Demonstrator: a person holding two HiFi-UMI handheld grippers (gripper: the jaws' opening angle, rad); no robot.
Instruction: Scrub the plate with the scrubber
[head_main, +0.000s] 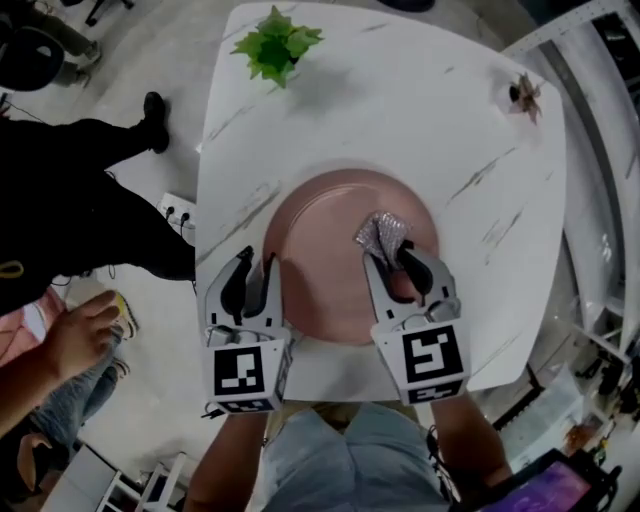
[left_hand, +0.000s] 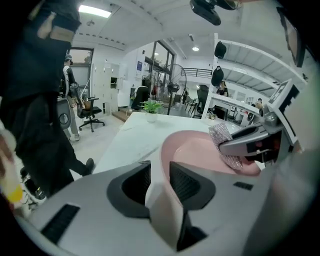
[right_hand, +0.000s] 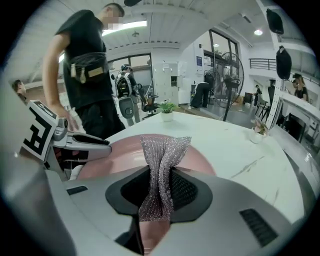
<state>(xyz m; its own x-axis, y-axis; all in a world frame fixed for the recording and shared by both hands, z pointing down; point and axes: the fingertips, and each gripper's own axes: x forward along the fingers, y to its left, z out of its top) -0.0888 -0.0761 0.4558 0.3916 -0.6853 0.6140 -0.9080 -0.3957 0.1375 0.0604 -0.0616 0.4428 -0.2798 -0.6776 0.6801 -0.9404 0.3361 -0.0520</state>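
My right gripper (head_main: 392, 262) is pinched tight on the scrubber (head_main: 382, 232), a silvery mesh wad sticking out past the tips over the right half of the plate (head_main: 320, 250); I cannot tell whether it touches the pink surface. My left gripper (head_main: 255, 268) is closed on the plate's left rim, which runs between its pads.

The mesh is held by a narrow waist, so I judge a hard stroke could drag it out or fold it under, leaving bare tips to scrape the plate. I hold one edge only, so pressing on the other side could tip or pivot the plate. It lies near the front edge, so a pull toward me could slide it off.

The table (head_main: 400, 100) is glossy white marble, likely slippery. A plant (head_main: 275, 42) and a flower (head_main: 523, 95) stand well apart at the far side. A person (head_main: 80, 200) in black stands at its left; beyond are a chair (left_hand: 90, 112) and a fan (right_hand: 232, 80)
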